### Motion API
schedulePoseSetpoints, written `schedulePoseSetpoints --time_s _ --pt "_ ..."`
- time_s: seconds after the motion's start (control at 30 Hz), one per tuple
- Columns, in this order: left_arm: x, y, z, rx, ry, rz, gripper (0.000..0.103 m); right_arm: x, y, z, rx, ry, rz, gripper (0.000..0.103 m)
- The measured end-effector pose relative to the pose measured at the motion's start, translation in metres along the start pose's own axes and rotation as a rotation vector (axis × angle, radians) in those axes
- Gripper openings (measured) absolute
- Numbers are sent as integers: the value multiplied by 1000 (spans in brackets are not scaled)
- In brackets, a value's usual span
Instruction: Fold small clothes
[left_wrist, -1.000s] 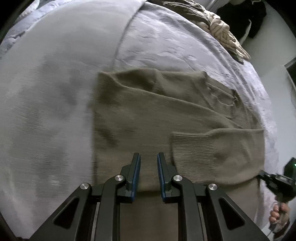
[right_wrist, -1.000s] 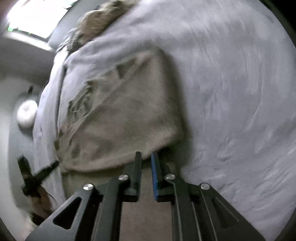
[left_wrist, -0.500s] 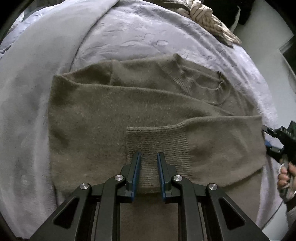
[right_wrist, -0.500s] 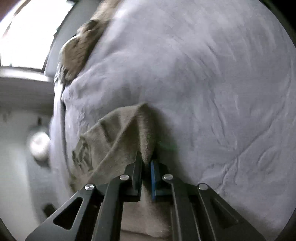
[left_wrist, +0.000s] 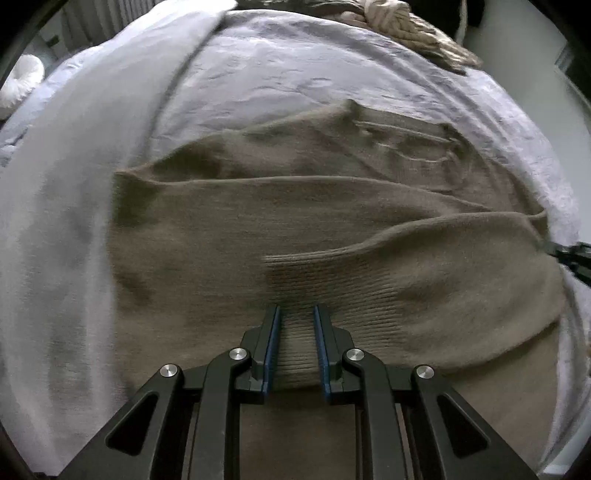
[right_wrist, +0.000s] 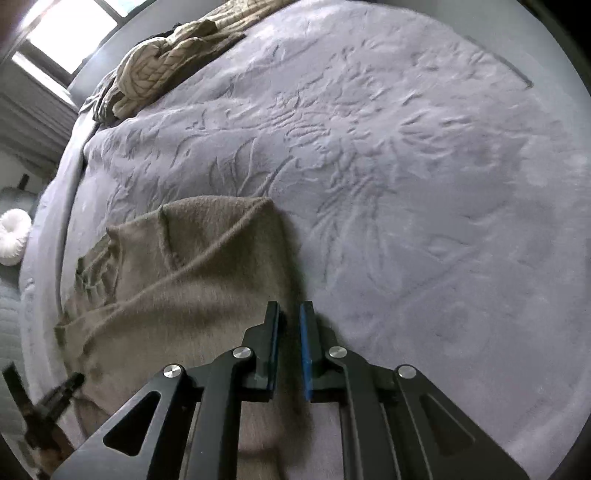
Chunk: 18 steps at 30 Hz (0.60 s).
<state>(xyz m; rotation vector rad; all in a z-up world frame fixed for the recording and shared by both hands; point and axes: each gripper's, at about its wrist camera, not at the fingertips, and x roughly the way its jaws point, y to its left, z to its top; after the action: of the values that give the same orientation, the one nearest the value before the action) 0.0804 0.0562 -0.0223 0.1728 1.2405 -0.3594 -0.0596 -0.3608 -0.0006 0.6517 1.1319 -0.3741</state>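
sweater (left_wrist: 314, 229): olive-brown knit, lies flat on the bed (left_wrist: 277, 74), partly folded. Sides are turned in; one sleeve lies across the body, its ribbed cuff (left_wrist: 325, 295) near the middle of the near edge.
change, right: half a second ago the right gripper (right_wrist: 289, 347) pinched the sweater's edge with its jaws clenched on the cloth. Now the jaws stand slightly apart with nothing visible between them; cloth released, fold edge lying just left of the fingers.
change, left: left gripper (left_wrist: 295, 347) has kept its jaws apart through the last second. It hovers over the cuff, which shows in the gap; I can't tell whether the fingers touch the knit, but they aren't closed on it.
sweater position: shifted in the left view against a second ago, mostly camera motion; layout of sleeve and body is the same.
meaning: side and sleeve folds look set. Probably between steps; next likely the bottom-to-collar fold.
risk: soft knit, the sleeve may slide off when the hem is lifted.
other: pile of beige cable-knit clothes (right_wrist: 159, 70) at the far edge of the bed, well apart.
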Motion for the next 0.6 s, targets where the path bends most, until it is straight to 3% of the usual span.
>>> schedulePoseSetpoints --time_s 0.07,0.17,0.33,0.53,0.6 --pt "-3 12 0 -13 11 35 20 -15 5 -11 -9 -21 -1 10" --pt "-17 30 -3 -54 21 14 20 -28 10 -34 -29 -17 29 10" --pt "-35 19 -5 -17 -13 -10 20 -24 44 -63 -121 23 46 10" --pt "-10 0 -5 -11 24 -29 20 2 48 -80 -203 87 -65 10" --pt "2 1 -10 -17 44 -21 21 2 43 -85 -195 89 -53 10"
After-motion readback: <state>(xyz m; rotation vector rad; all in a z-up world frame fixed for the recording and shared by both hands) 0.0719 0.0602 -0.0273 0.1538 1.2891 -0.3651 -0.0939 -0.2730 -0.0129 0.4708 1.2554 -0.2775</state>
